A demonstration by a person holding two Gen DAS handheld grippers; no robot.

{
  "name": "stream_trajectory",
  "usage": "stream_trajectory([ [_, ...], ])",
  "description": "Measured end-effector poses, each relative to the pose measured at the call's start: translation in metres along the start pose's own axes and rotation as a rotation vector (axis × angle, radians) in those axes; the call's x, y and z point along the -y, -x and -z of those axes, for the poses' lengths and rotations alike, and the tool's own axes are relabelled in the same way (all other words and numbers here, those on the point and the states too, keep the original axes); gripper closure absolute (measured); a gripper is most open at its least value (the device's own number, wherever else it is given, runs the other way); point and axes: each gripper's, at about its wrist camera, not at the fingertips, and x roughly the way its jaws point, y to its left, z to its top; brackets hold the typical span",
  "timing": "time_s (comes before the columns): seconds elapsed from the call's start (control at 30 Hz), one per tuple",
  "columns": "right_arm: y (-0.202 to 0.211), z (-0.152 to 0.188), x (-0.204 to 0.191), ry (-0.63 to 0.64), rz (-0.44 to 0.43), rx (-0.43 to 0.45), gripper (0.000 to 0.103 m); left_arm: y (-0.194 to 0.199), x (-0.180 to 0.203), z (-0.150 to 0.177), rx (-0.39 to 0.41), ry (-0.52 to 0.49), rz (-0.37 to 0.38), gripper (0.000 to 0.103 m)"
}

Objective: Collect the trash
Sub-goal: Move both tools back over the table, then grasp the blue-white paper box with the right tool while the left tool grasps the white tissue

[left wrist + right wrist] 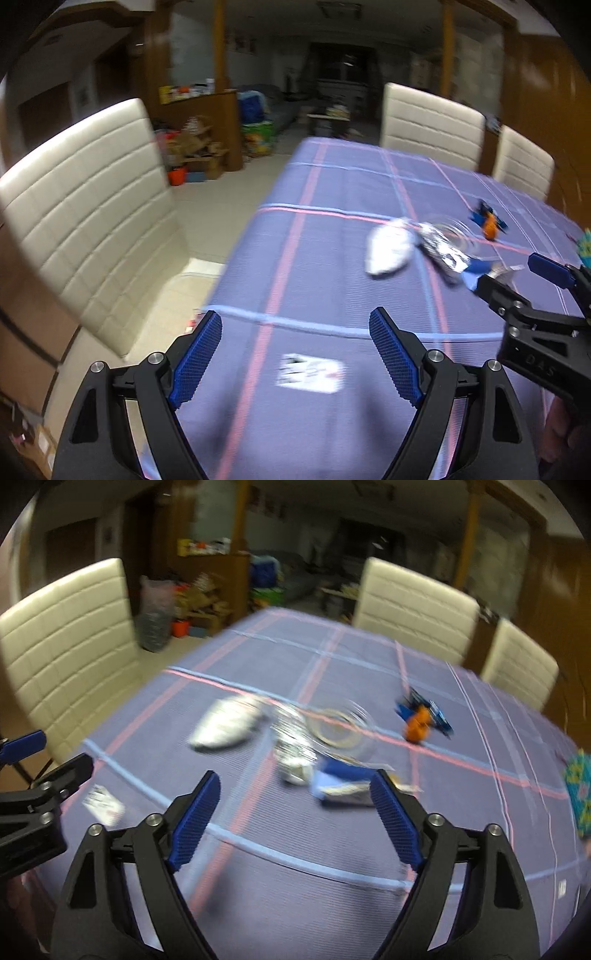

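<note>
Trash lies blurred on the purple plaid tablecloth (332,206): a crumpled white paper (388,251) (229,723), a silvery wrapper (439,251) (291,753), a blue and white wrapper (343,782) (476,267), and an orange and blue scrap (489,221) (419,720). A small white printed card (310,373) (103,803) lies nearer. My left gripper (295,317) (62,749) hangs open above the card, holding nothing. Further right, my right gripper (294,779) (508,271) is open and empty just short of the wrappers.
A clear glass dish (341,727) stands among the wrappers. Cream padded chairs stand at the left (81,221) and along the far side (432,125) (517,664). A colourful patterned item (580,794) sits at the right edge. Boxes and clutter (192,147) line the floor beyond.
</note>
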Motion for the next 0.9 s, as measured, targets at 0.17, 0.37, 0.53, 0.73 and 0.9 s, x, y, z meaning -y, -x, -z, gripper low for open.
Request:
stream_trajectory([
  [0.17,-0.02,0.006,0.034,-0.049,0.032,-0.051,0.015,-0.022,0.038,-0.012,-0.013,-0.092,0.011,0.023],
  [0.37,-0.044,0.005,0.048,-0.054,0.023,-0.104,0.013,-0.054,0.067,-0.03,-0.024,-0.186,0.011,0.023],
  [0.53,-0.062,-0.002,0.048,-0.04,0.02,-0.125,0.011,-0.085,0.078,-0.044,-0.066,-0.199,0.006,0.023],
  [0.73,-0.083,-0.002,0.06,-0.112,-0.017,-0.175,0.021,-0.108,0.084,-0.051,-0.112,-0.208,0.029,0.023],
  [0.9,-0.081,-0.002,0.066,-0.135,-0.014,-0.162,0.022,-0.113,0.084,-0.05,-0.124,-0.185,0.064,0.039],
])
